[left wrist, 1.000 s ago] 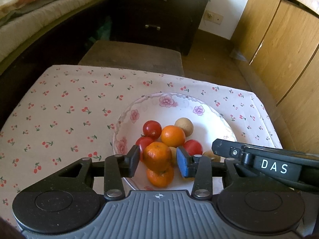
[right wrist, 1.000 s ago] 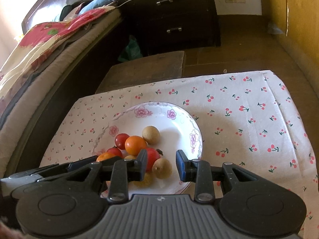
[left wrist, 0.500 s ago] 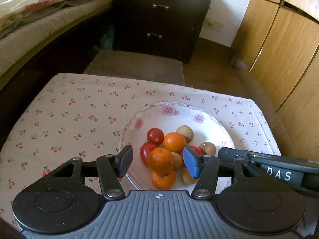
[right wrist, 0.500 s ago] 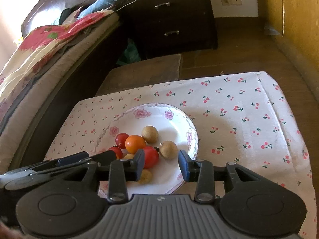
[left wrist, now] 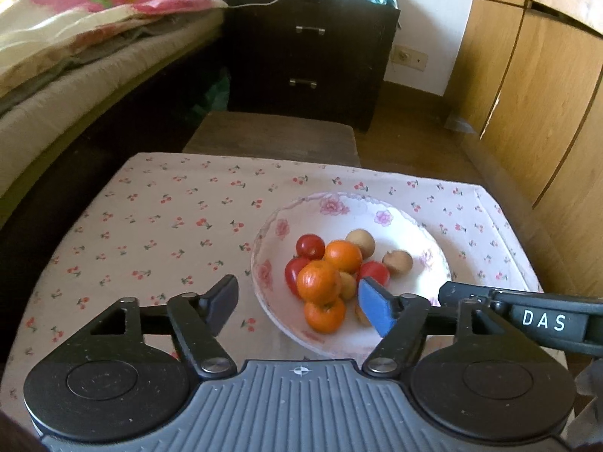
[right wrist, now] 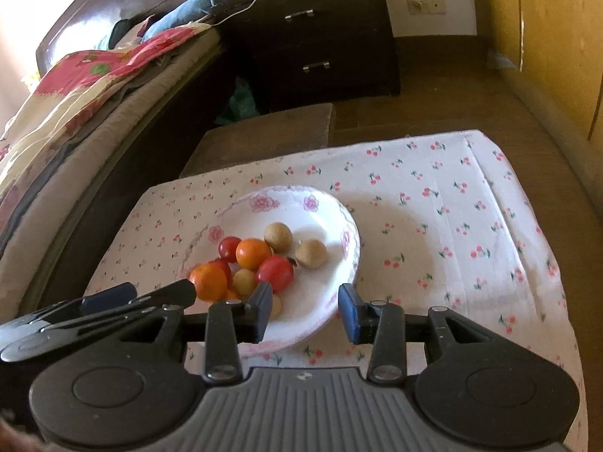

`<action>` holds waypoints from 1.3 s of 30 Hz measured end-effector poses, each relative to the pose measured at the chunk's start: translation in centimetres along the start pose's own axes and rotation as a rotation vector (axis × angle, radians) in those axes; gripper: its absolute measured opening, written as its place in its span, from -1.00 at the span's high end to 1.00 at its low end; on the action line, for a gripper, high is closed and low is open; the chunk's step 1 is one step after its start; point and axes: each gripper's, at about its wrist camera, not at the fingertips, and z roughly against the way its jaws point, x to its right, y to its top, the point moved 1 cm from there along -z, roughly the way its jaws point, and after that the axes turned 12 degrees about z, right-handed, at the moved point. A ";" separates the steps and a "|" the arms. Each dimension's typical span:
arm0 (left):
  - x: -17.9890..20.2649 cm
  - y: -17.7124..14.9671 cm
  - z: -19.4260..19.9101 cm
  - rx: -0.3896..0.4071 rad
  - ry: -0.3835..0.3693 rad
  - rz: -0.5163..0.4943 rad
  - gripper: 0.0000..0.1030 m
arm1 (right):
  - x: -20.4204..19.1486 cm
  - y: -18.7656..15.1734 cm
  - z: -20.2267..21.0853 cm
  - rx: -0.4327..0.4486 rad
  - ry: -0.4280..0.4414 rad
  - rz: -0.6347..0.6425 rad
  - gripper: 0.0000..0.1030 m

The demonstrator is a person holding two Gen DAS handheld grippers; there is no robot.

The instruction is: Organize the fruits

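Note:
A white floral plate (left wrist: 422, 233) (right wrist: 324, 207) sits on the cherry-print cloth and holds the fruit: oranges (left wrist: 319, 281) (right wrist: 253, 253), red tomatoes (left wrist: 309, 246) (right wrist: 276, 272) and small brown round fruits (left wrist: 397, 261) (right wrist: 311, 253). My left gripper (left wrist: 297, 303) is open and empty, raised at the plate's near left rim. My right gripper (right wrist: 305, 310) is open and empty over the plate's near right rim. Each gripper shows in the other's view, at the right edge (left wrist: 527, 316) and the left edge (right wrist: 101, 309).
The cherry-print cloth (left wrist: 150, 226) (right wrist: 471, 218) covers a small table. A brown stool (left wrist: 271, 139) stands behind it. A dark drawer unit (left wrist: 309, 56), a bed (left wrist: 75, 56) on the left and a wooden wardrobe (left wrist: 546, 94) on the right surround it.
My left gripper let go of the orange, opened wide and drew back upward. My right gripper also drew back. One brown fruit rolled toward the plate's right side.

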 end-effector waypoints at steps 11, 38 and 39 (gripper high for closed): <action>-0.8 -2.8 2.6 0.018 0.046 -0.007 -0.80 | -0.4 -3.2 2.7 -0.024 -0.009 -0.004 0.17; -2.6 -8.3 8.1 0.047 0.088 -0.021 -1.00 | -3.0 -9.5 8.4 -0.023 -0.020 0.029 0.13; -2.7 -8.5 8.2 0.037 0.075 -0.014 -1.00 | -3.1 -9.7 8.5 -0.025 -0.021 0.031 0.13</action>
